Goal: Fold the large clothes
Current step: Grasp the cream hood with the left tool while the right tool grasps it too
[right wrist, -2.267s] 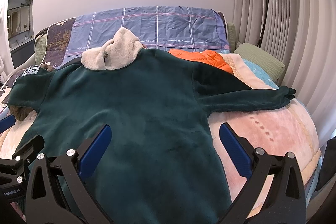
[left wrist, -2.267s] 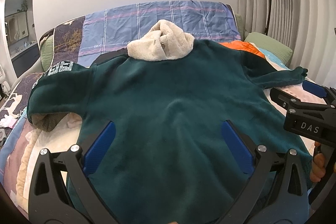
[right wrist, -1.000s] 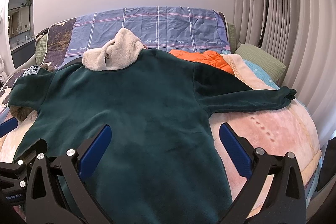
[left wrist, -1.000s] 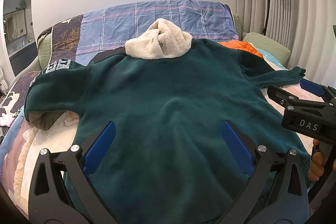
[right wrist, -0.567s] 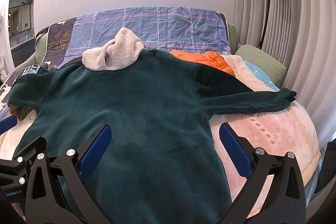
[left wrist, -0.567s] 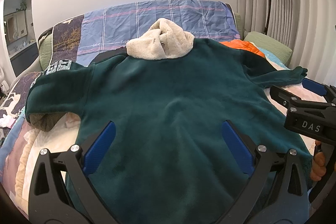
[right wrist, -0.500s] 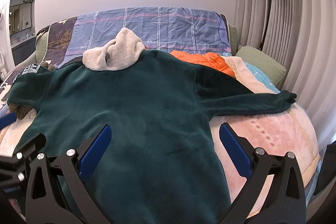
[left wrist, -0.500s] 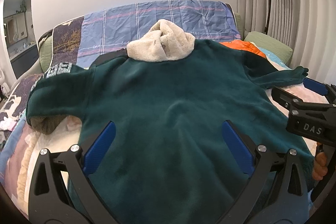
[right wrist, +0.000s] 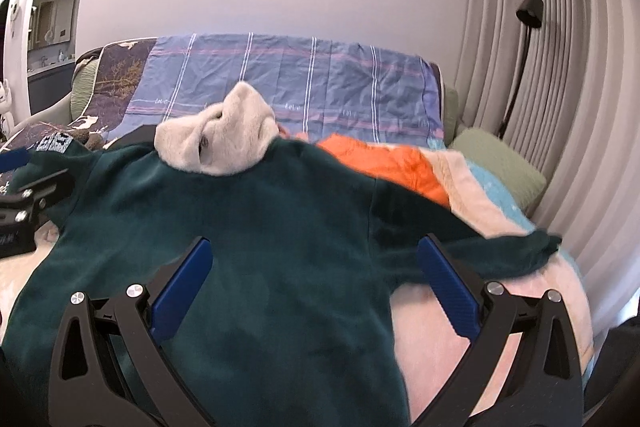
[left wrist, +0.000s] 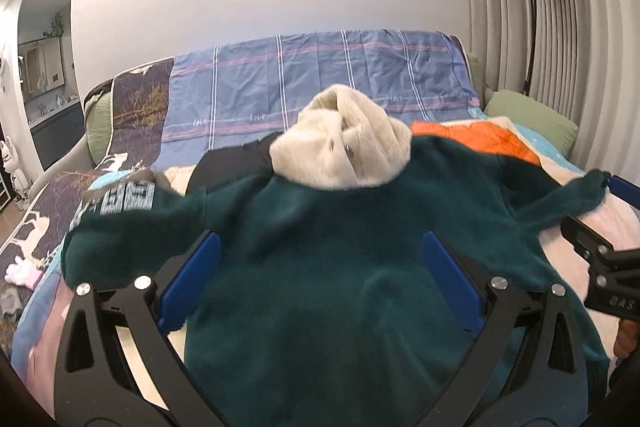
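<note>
A large dark green fleece hoodie [left wrist: 340, 267] lies spread flat, back up, on a bed, with its cream fleece hood [left wrist: 344, 151] bunched at the far end. It also fills the right wrist view [right wrist: 260, 247], hood [right wrist: 220, 143] at the back. Its left sleeve [left wrist: 120, 223] bears a white print; its right sleeve [right wrist: 500, 251] stretches out to the right. My left gripper [left wrist: 320, 279] is open above the hoodie's lower left body. My right gripper [right wrist: 316, 283] is open above its lower right body. Neither holds cloth.
A blue plaid sheet [left wrist: 320, 83] covers the headboard. An orange garment [right wrist: 384, 159] and a pink blanket [right wrist: 460, 323] lie right of the hoodie. A green pillow [right wrist: 500, 163], a floor lamp [right wrist: 528, 15] and curtains stand at the right. A doorway [left wrist: 40, 67] is at the left.
Both grippers have moved forward and tilted up over the hoodie, so the far wall fills more of each view. Both stay open. The hoodie has not moved.
</note>
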Motion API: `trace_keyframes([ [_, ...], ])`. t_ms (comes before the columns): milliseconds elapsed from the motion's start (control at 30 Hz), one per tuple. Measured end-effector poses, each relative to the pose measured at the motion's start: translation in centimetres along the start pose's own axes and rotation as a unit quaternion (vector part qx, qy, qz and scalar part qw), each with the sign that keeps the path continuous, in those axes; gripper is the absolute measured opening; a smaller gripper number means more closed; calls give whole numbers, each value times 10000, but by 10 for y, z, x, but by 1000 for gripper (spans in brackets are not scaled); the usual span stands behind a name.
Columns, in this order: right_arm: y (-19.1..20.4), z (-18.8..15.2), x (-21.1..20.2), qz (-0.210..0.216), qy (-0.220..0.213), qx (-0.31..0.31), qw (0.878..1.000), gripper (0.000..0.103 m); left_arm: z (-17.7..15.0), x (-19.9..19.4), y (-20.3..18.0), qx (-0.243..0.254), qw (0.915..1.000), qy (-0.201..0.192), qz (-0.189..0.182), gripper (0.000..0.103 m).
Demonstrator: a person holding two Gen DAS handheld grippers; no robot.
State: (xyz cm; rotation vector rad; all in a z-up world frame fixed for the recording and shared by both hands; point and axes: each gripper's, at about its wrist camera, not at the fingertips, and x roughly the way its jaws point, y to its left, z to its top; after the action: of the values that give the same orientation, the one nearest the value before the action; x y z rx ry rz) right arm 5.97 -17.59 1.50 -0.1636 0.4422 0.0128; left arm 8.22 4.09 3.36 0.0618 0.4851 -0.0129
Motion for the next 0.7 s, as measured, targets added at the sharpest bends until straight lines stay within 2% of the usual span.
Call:
trace_keyframes([
  [300,0,38,55,113,35,-133,9998,102,49,88,29,-114,9997,202,10,101],
  [400,-4,59,94,527,188,-135,9983,102,69,129,43,-216,9992,336,-6,101],
  [467,-11,83,136,1073,346,-1,9936,102,85,166,59,-498,9977,462,-17,101],
  [533,-18,109,185,1462,565,285,9872,101,98,209,78,-894,9935,657,-256,101],
  [567,-20,118,204,1576,699,420,9841,94,100,221,82,-1003,9915,741,-365,101],
  [633,-23,142,263,2001,1249,891,9677,81,107,263,97,-1377,9833,1057,-540,101],
  [700,-24,155,301,2384,1653,1344,9475,79,113,302,110,-1800,9719,1336,-717,100],
])
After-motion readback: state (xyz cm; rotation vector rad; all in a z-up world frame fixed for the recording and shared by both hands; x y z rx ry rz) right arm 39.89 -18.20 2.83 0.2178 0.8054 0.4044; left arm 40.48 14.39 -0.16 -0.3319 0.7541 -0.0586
